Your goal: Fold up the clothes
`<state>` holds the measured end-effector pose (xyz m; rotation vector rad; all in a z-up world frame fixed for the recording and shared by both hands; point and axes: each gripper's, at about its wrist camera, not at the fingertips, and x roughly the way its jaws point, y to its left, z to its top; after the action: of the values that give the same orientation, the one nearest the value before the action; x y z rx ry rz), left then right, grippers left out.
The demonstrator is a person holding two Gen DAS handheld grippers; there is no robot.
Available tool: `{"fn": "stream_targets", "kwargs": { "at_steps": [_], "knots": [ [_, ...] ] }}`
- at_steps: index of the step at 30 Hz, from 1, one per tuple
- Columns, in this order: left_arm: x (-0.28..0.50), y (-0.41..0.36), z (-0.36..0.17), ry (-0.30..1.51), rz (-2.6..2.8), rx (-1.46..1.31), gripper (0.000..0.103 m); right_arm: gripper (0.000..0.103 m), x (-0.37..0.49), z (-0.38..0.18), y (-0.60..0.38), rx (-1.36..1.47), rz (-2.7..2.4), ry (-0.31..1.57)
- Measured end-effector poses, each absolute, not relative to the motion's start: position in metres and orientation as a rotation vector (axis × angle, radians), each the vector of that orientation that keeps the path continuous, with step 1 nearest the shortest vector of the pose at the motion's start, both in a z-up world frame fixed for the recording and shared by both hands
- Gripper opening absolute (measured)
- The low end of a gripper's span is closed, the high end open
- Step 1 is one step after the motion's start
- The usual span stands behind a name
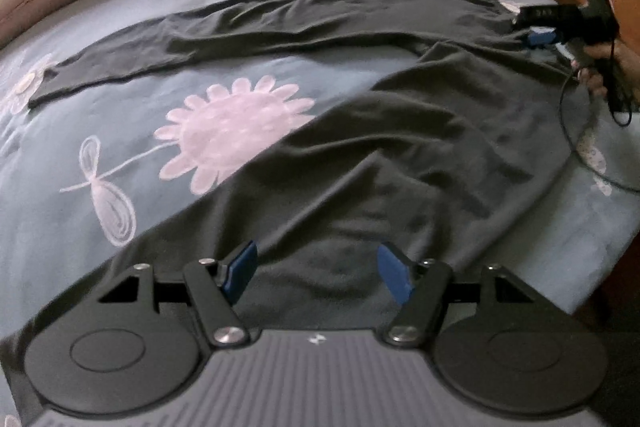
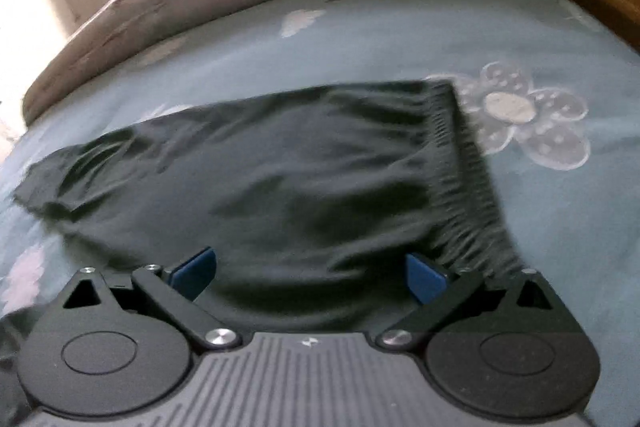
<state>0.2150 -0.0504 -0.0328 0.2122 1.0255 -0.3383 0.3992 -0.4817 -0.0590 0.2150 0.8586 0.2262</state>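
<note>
Your left gripper and right gripper hung released above the dark soft-knit trousers spread on the blue flowered bedsheet, legs splayed ahead; pre-grasp step, next calling for pinching fabric.

Left claw: black linkage arms with silver screws, blue pads, round black discs flanking a ribbed grey housing behind. Right claw: identical build, a black cable looping beneath it.
</note>
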Motion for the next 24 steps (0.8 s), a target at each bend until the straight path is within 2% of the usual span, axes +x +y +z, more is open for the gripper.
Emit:
{"fn": "stream_targets", "kwargs": {
  "at_steps": [6,10,15,24],
  "knots": [
    [0.213,-0.037,-0.025,1.02,-0.282,0.189,0.068,0.102,0.385,-0.041,-0.474,0.233,0.347,0.875],
    [0.218,-0.037,-0.028,1.03,-0.278,0.182,0.069,0.103,0.395,-0.061,-0.461,0.197,0.385,0.952],
    [0.219,-0.04,-0.03,1.034,-0.294,0.206,0.069,0.102,0.415,-0.061,-0.467,0.156,0.312,0.891],
    [0.217,-0.024,-0.031,1.03,-0.28,0.184,0.069,0.102,0.336,-0.033,-0.458,0.158,0.435,0.914]
  ]
}}
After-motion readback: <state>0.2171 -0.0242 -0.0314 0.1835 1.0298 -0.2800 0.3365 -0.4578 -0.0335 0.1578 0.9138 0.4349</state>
